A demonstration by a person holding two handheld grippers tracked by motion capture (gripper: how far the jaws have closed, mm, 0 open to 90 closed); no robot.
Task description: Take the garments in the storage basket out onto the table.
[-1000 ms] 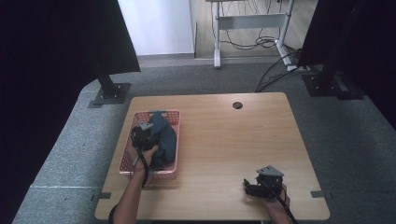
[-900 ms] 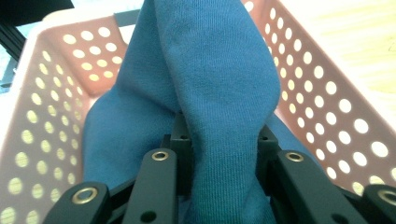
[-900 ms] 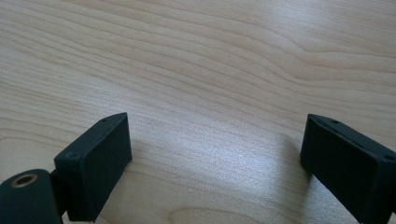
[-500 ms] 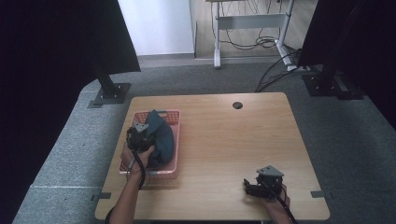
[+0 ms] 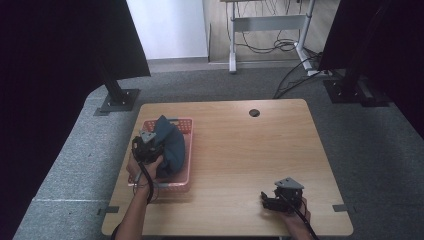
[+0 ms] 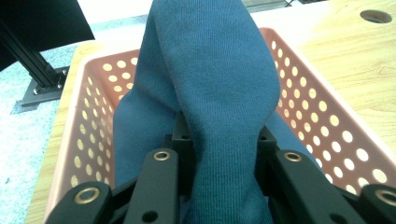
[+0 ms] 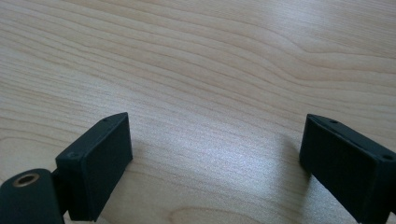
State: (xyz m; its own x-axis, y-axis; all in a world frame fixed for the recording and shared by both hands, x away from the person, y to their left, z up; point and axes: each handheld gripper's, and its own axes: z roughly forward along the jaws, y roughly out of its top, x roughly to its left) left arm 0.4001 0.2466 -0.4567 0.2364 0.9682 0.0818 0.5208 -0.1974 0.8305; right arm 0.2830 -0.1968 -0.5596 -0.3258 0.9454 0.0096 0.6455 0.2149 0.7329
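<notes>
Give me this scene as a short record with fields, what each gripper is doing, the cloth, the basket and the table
left gripper: shut on the blue cloth, above the basket
right gripper: open, holding nothing, low over bare wood near the table's front right
blue cloth: bunched, pinched between the left fingers, lower part in the basket
pink basket: perforated plastic, on the table's left side
table: light wood, round hole near its far edge

basket [image 5: 185,150] on table [image 5: 240,145] L side | cloth [image 5: 170,145] in basket | R tool [image 5: 270,200] near front-R edge
</notes>
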